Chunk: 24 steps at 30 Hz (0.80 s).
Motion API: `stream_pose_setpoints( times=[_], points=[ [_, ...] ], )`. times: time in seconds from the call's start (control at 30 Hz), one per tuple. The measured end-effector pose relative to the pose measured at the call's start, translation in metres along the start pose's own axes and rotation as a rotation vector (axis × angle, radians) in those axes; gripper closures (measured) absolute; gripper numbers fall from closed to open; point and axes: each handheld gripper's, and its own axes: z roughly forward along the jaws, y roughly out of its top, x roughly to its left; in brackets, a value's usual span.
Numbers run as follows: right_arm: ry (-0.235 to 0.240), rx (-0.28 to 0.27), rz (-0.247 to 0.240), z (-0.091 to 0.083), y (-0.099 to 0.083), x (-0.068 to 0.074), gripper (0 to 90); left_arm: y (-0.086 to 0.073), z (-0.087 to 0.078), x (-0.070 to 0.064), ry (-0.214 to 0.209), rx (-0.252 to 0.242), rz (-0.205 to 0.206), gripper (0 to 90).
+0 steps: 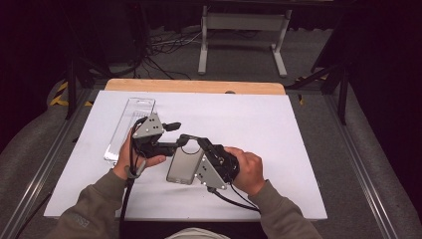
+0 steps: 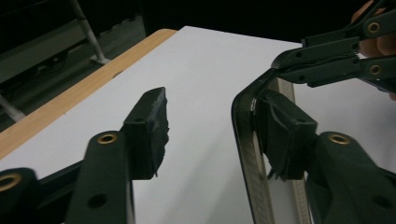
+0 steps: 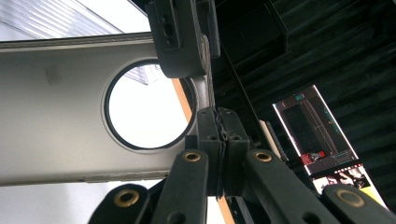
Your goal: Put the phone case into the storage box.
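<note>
A grey phone case (image 1: 183, 167) with a round camera hole is held tilted just above the white table (image 1: 259, 124), in front of the person. My right gripper (image 1: 188, 140) is shut on the case's rim beside the hole; in the right gripper view its jaws (image 3: 218, 116) meet on the thin rim of the case (image 3: 51, 116). My left gripper (image 1: 174, 135) is open at the same end. In the left gripper view it (image 2: 212, 121) straddles the case's rim (image 2: 243, 140), one pad against the inner side and the other well clear outside.
A clear plastic tray (image 1: 130, 127) lies lengthwise at the table's left, just beyond the left hand. A wooden strip (image 1: 194, 85) marks the far edge. White table surface is bare to the right and far side. A metal frame (image 1: 243, 30) stands on the floor behind.
</note>
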Motion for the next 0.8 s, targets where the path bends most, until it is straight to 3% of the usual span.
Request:
stream_pose_setpoints(
  times=[0.2, 0.53, 0.8],
  points=[
    [-0.024, -0.02, -0.011, -0.0018, 0.0001, -0.001, 89.9, 0.0, 0.0005, -0.0013, -0.033, 0.018, 0.006, 53.0],
    [-0.022, -0.018, -0.035, -0.0021, 0.0004, -0.0008, 89.8, -0.0003, -0.001, -0.0041, -0.061, 0.025, 0.028, 70.2],
    [-0.029, -0.017, -0.043, -0.0019, 0.001, 0.0001, 89.6, -0.0003, -0.0035, -0.0062, -0.051, 0.009, 0.044, 77.4]
  ],
)
